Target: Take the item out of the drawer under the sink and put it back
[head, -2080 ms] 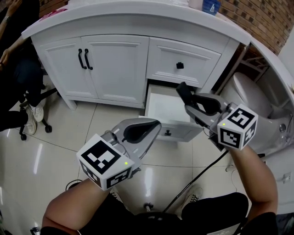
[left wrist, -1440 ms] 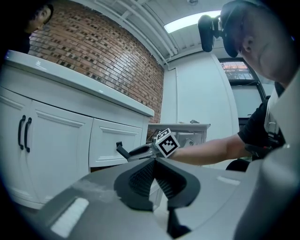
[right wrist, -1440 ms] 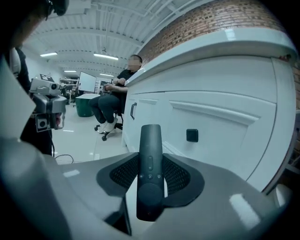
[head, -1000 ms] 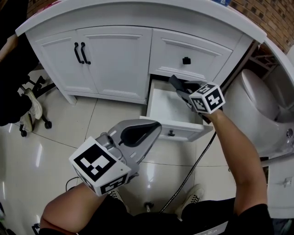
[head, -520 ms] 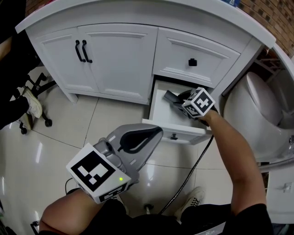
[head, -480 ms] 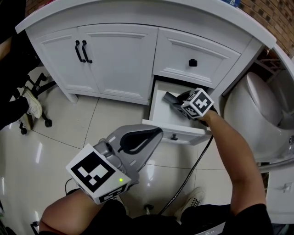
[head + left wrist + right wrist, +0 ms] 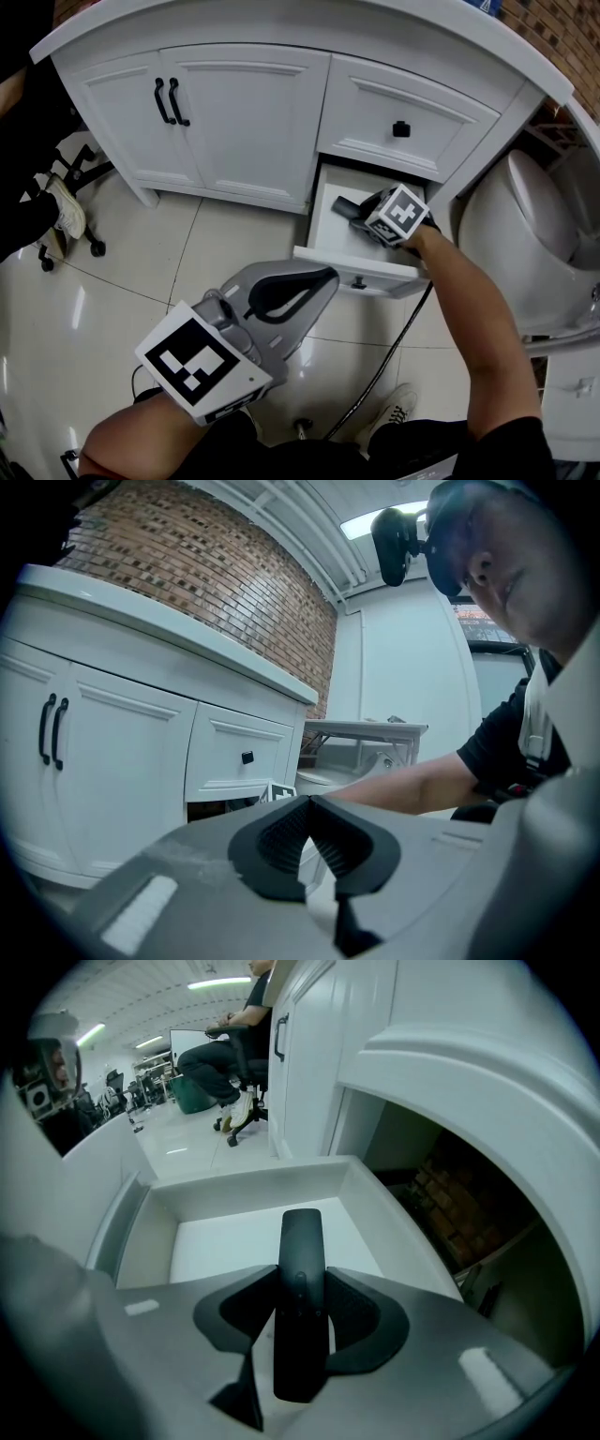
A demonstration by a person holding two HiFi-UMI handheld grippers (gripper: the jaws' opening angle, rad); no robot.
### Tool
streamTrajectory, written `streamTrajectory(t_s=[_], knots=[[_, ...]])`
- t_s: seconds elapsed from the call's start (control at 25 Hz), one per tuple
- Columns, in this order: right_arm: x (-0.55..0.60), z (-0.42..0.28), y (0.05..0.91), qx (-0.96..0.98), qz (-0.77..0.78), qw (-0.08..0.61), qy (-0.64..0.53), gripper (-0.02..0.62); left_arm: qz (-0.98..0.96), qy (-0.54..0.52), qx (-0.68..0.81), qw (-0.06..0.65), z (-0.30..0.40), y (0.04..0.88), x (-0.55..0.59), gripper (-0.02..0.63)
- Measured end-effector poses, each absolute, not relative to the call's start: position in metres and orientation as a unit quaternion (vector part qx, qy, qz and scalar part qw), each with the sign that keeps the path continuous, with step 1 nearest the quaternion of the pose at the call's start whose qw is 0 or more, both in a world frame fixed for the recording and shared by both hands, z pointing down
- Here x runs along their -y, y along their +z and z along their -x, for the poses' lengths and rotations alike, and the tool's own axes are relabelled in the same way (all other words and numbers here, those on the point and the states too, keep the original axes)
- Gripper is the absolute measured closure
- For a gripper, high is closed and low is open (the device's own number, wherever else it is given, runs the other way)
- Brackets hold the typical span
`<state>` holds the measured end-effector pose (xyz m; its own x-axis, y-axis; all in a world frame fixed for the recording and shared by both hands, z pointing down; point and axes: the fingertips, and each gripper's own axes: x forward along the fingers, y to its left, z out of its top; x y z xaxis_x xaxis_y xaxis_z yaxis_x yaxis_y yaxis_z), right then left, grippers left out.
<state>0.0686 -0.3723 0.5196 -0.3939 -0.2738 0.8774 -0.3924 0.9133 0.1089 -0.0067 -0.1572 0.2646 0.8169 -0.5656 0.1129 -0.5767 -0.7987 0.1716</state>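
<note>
Dark item point(image 7: 301, 1241) is held clamped in right tongs point(image 7: 300, 1299) over open drawer point(image 7: 330, 236); left tongs point(image 7: 309, 803) are closed, empty; toilet point(image 7: 525, 225) is noted right, on tiled floor point(image 7: 122, 281).

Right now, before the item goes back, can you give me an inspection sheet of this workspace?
Surface: glossy tiled floor.
Job's things: drawer open under the cabinet; black item over it.
Clutter: nothing seen.
Grippers: right gripper shut on the item, tilted down; left gripper shut, empty, above the floor.
Cables: one black cable on the floor beside the drawer.
Surroundings: toilet at right, brick wall behind.
</note>
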Motion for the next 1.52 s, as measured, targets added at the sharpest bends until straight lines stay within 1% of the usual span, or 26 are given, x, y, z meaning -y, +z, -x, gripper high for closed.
streamTrajectory(t_s=[0.16,0.48,0.72,0.76,0.88,0.96,1.2,1.4,1.52], knots=[[0.369,-0.069,0.525,0.825,-0.194,0.527,0.057,0.428,-0.949,0.027,0.298,0.098,0.005,0.264,0.156,0.600],[0.371,-0.066,0.509,0.831,-0.211,0.512,0.047,0.426,-0.949,0.026,0.301,0.095,0.007,0.261,0.154,0.600],[0.369,-0.072,0.482,0.828,-0.248,0.502,0.024,0.431,-0.946,0.051,0.308,0.083,0.011,0.265,0.152,0.600],[0.368,-0.073,0.474,0.829,-0.258,0.496,0.014,0.446,-0.946,0.053,0.310,0.082,0.011,0.265,0.152,0.600],[0.365,-0.077,0.447,0.831,-0.286,0.476,-0.019,0.546,-0.948,0.059,0.305,0.073,0.005,0.266,0.148,0.600],[0.359,-0.081,0.430,0.831,-0.296,0.469,-0.036,0.583,-0.949,0.060,0.302,0.066,0.001,0.265,0.148,0.600],[0.324,-0.077,0.393,0.850,-0.300,0.431,-0.050,0.588,-0.949,0.056,0.306,0.053,0.003,0.260,0.144,0.600],[0.297,-0.070,0.359,0.873,-0.311,0.372,-0.048,0.588,-0.946,0.057,0.315,0.058,0.010,0.263,0.144,0.600],[0.276,-0.067,0.338,0.893,-0.311,0.325,-0.031,0.588,-0.946,0.053,0.314,0.055,0.010,0.262,0.140,0.600]])
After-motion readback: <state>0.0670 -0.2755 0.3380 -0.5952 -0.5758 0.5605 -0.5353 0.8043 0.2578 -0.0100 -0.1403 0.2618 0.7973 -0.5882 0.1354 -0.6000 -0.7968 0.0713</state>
